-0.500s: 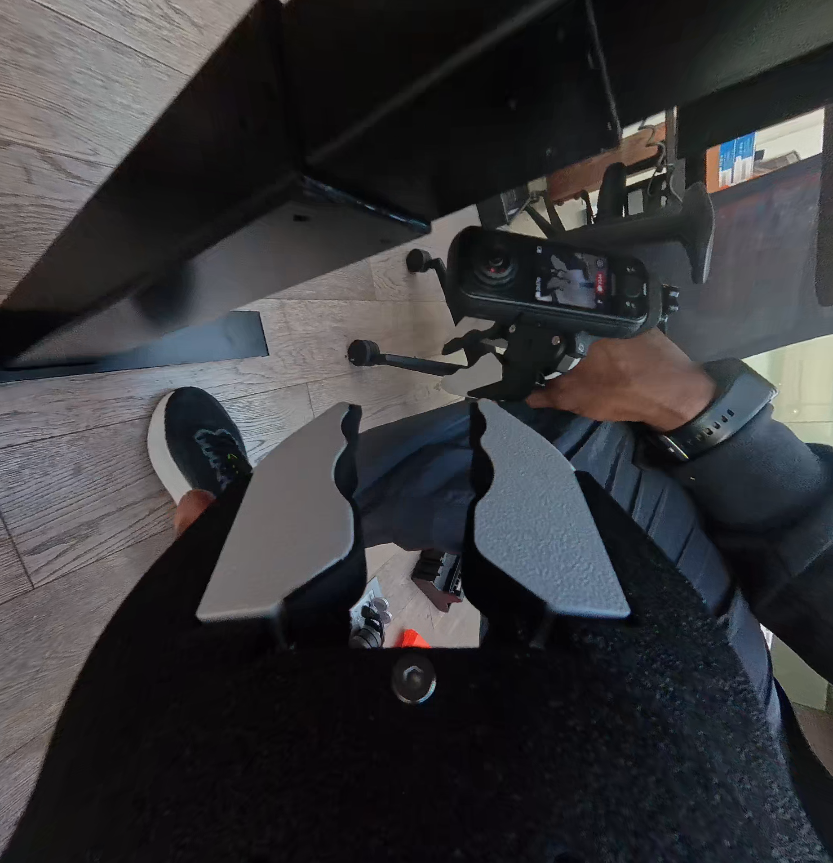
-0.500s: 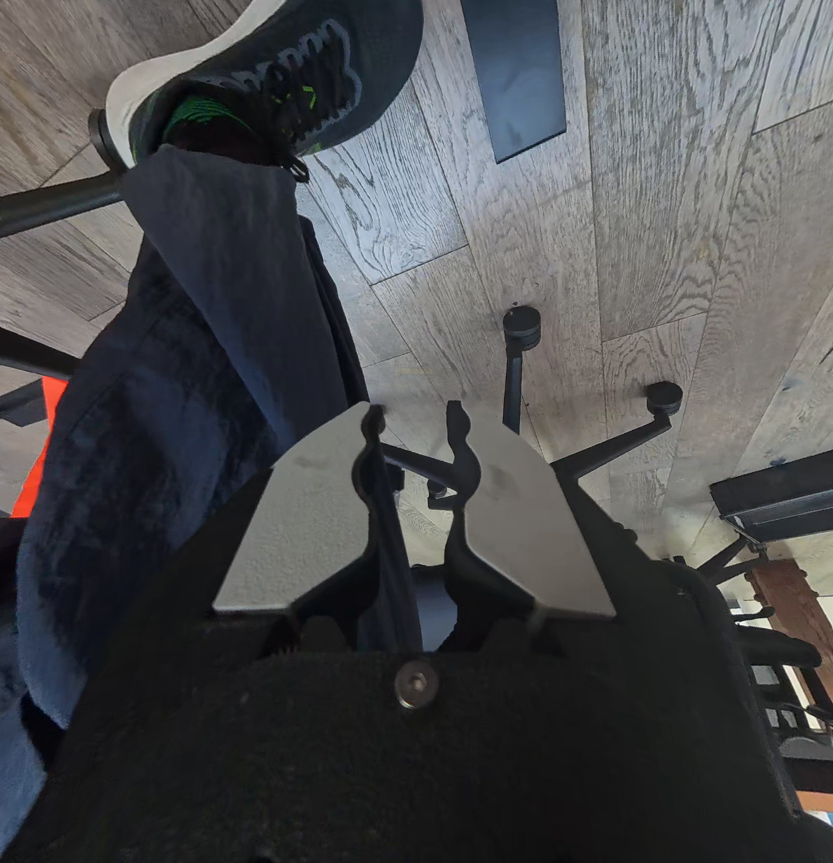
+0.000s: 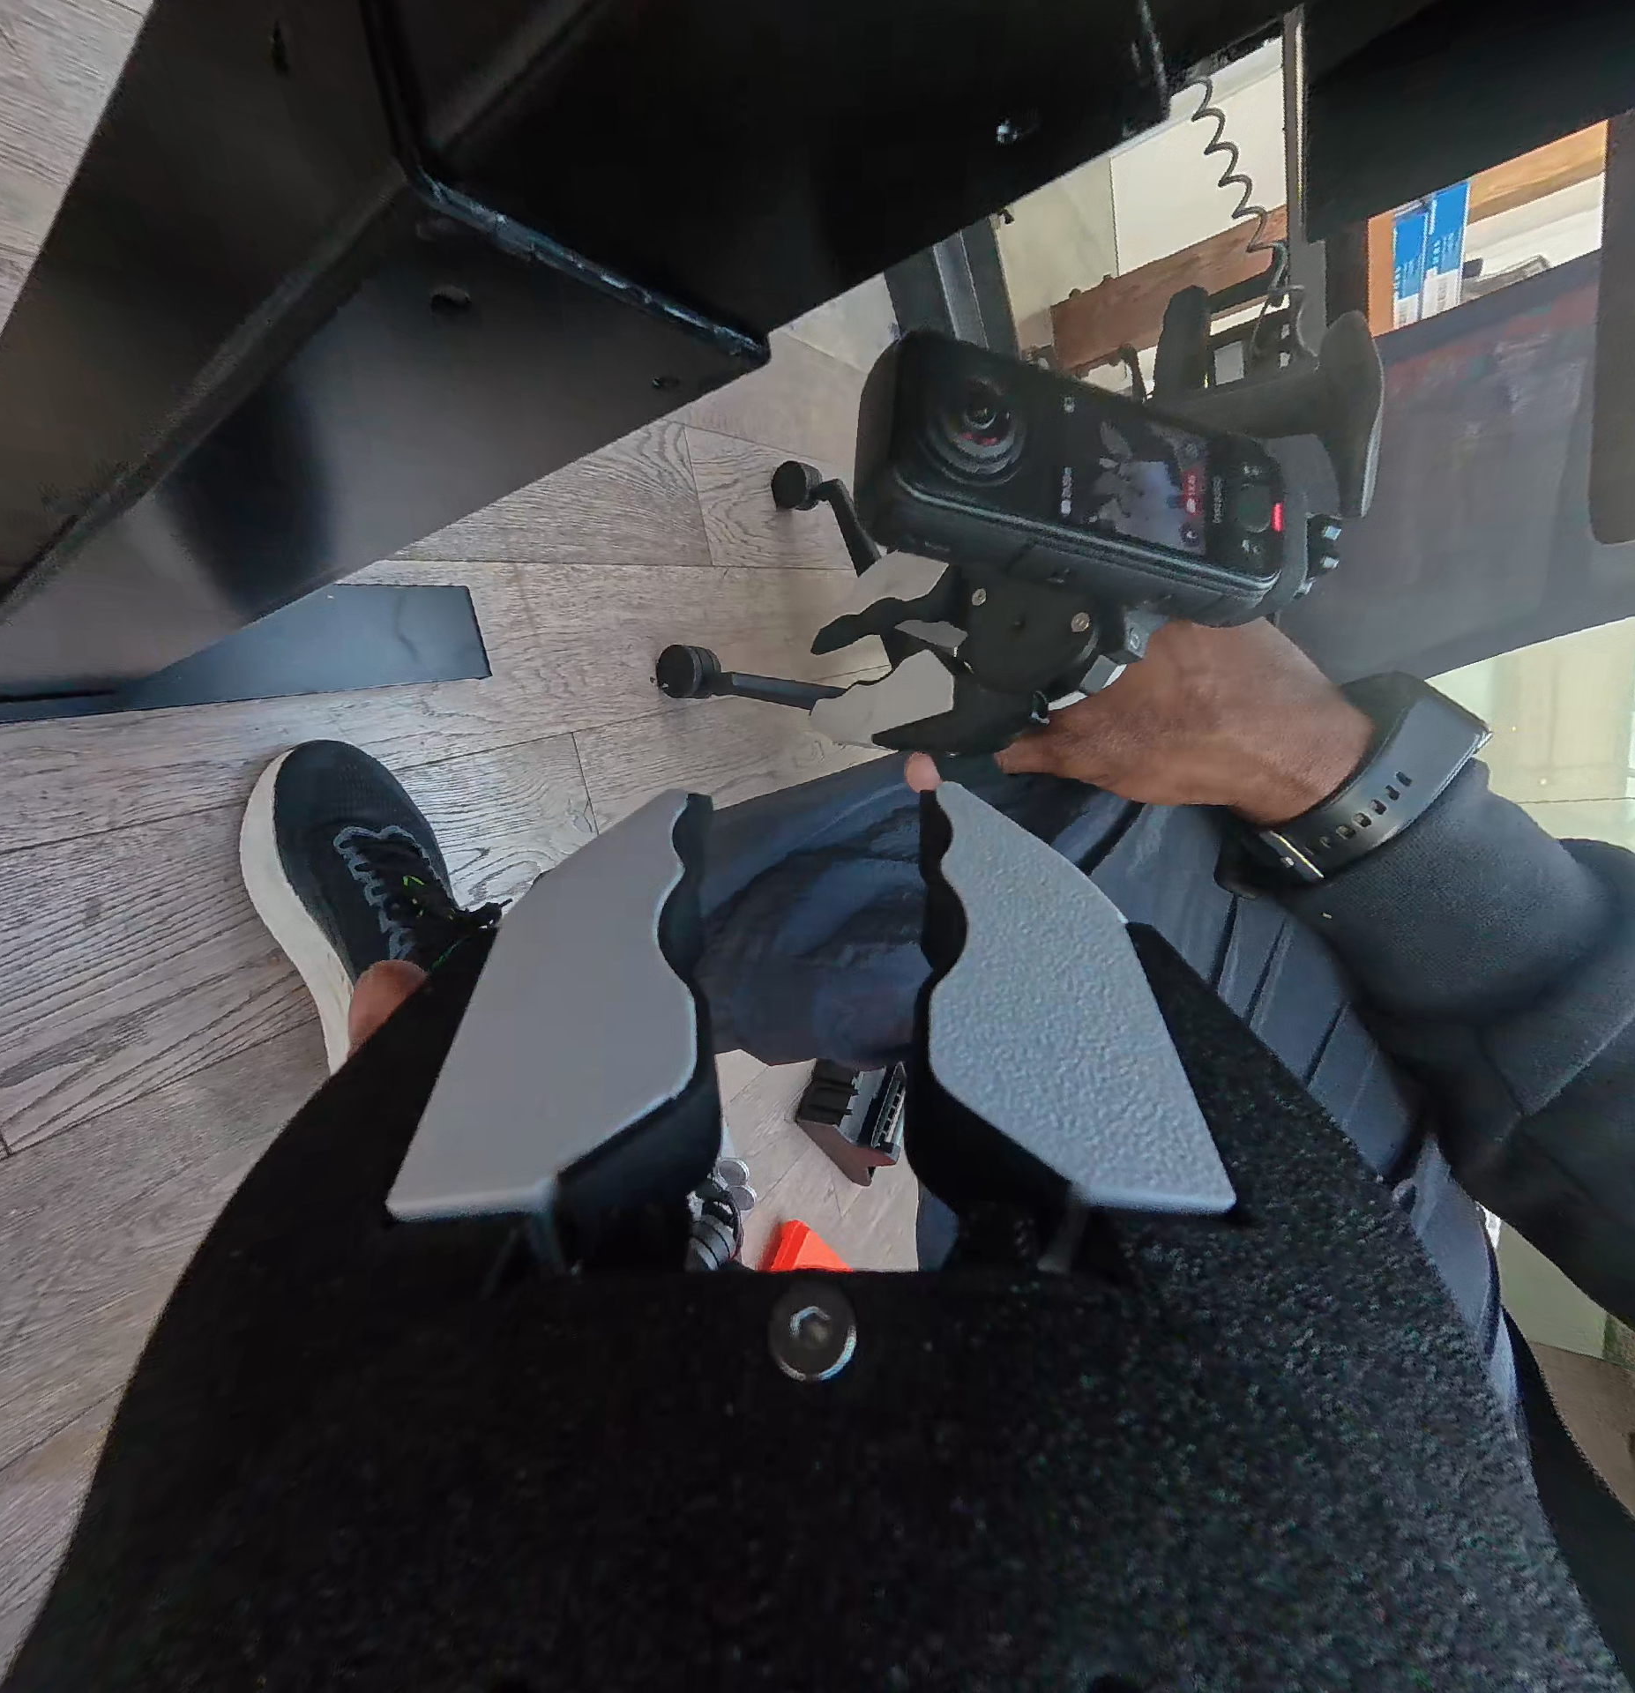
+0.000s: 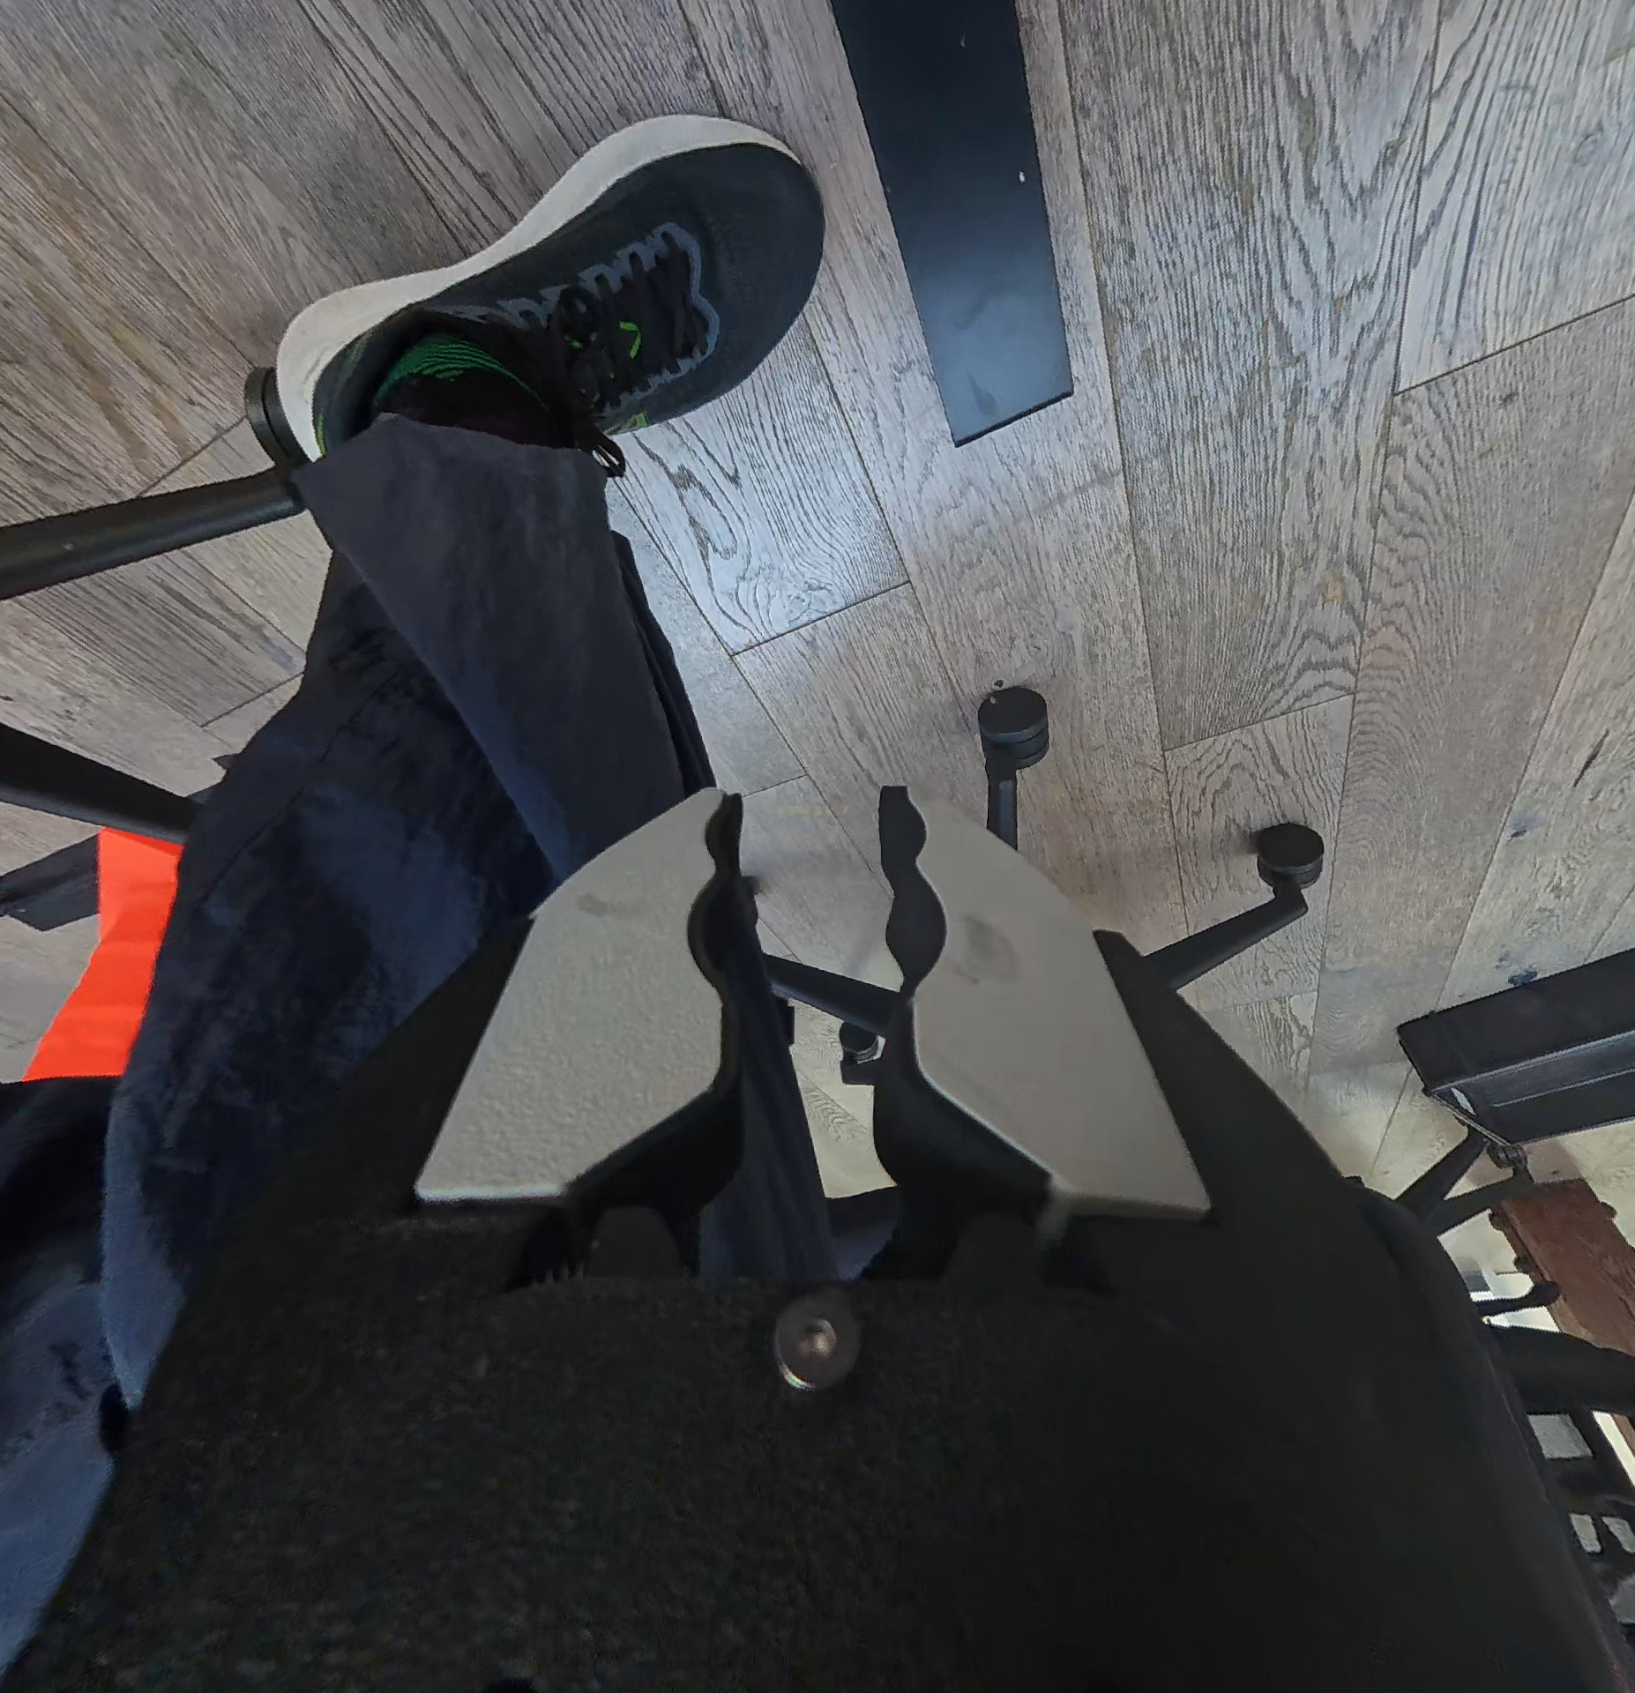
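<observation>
Two tongs are in view, both parted and empty. Left tongs (image 3: 809, 824), centre of frame, hang above a dark trouser leg (image 3: 795, 962); a black shoe (image 3: 356, 870) lies lower left. Since half a second ago the right tongs (image 4: 805, 815) sit slightly higher over the wood floor (image 4: 1254, 366) and chair base (image 4: 1011, 733).

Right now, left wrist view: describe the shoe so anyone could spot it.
Start at the grey wood plank floor below the black table frame. Left of the open left tool sits the shoe: black knit upper, thick white sole, green flecks by the laces, the only footwear there.
</observation>
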A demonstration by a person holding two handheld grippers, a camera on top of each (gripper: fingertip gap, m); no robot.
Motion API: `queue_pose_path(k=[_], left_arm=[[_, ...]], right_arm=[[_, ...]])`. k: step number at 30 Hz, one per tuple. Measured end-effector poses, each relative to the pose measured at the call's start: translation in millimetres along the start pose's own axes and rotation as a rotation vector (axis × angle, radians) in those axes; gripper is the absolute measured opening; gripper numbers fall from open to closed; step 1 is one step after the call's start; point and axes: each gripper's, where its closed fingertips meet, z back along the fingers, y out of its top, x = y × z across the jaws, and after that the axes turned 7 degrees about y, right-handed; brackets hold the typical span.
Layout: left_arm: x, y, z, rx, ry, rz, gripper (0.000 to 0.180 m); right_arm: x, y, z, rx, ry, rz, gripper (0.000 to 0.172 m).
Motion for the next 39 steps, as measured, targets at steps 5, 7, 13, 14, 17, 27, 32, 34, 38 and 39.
queue_pose_path(k=[5,7,13,14,17,27,32,34,38,39], left_arm=[[1,2,3,0.011,-0.003,0.004,0.044],[2,1,3,0.010,-0.006,0.000,0.044],[6,6,2,0.036,-0.015,-0.007,0.044],[7,8,2,0.050,-0.019,-0.007,0.044],[10,15,4,0.091,-0.039,0.001,0.044],[17,19,5,0.106,-0.068,-0.011,0.045],[17,19,7,0.110,-0.065,-0.014,0.045],[14,19,10,0.112,-0.058,-0.013,0.045],[5,14,16,0.112,-0.018,-0.027,0.044],[3,11,16,0.107,-0.004,-0.032,0.044]], right_arm=[[-2,4,2,0.018,-0.007,0.002,0.030],[-2,5,2,0.023,-0.006,0.001,0.030],[3,3,3,0.037,-0.021,-0.026,0.030],[5,3,3,0.039,-0.025,-0.038,0.030],[7,5,5,0.054,-0.020,-0.050,0.031],[7,8,6,0.064,-0.018,-0.052,0.031],[2,9,6,0.060,-0.015,-0.012,0.031],[-3,12,7,0.074,-0.008,0.013,0.032],[-19,22,11,0.118,-0.012,0.051,0.032],[-24,25,13,0.132,-0.018,0.056,0.032]])
